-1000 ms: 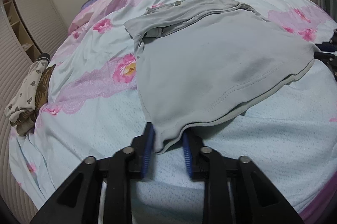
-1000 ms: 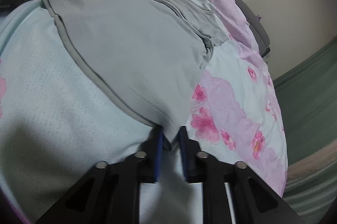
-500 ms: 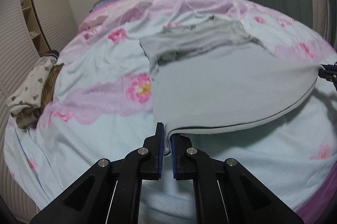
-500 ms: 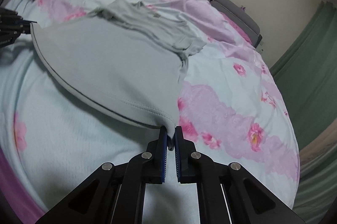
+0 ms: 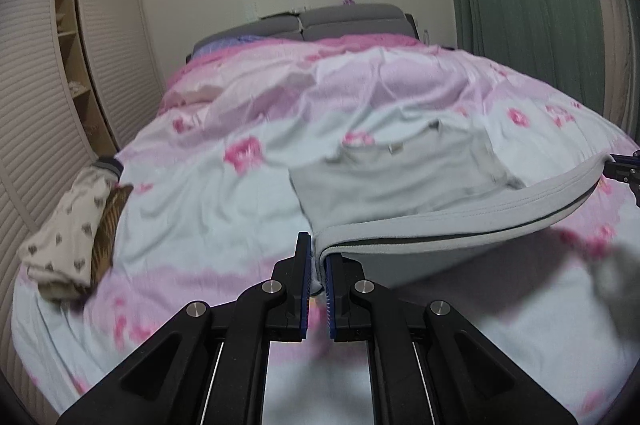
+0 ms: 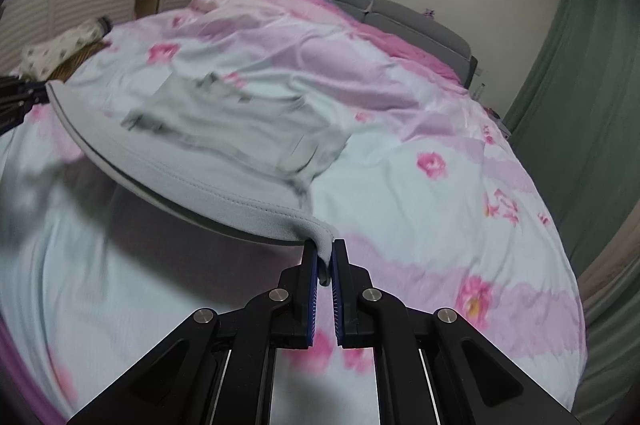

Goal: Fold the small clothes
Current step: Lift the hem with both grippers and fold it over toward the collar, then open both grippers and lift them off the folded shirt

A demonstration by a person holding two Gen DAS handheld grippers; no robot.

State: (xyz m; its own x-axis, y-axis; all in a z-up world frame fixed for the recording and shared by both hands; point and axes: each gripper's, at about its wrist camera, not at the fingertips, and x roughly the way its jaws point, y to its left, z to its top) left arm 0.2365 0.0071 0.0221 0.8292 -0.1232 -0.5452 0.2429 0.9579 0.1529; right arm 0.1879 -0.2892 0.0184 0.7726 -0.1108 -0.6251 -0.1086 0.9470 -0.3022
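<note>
Between the two grippers, a grey T-shirt (image 5: 400, 181) is hanging by its hem, stretched in a shallow arc above the bed (image 5: 208, 193). Left gripper (image 5: 317, 267) is clenching one hem corner, cloth pinched tight between its blue pads. Right gripper (image 6: 325, 261) is gripping the opposite corner the same way, fabric bunching at its tips. Ahead of both grippers, the shirt's upper part is lying crumpled on the floral duvet; the raised hem is casting a shadow on the bed below. Far to the left of the left gripper, folded patterned clothes (image 5: 68, 237) are sitting at the bed's edge. Beyond, a grey headboard (image 5: 340, 19) is standing against the wall, with a green curtain (image 5: 532, 9) off to the right.
</note>
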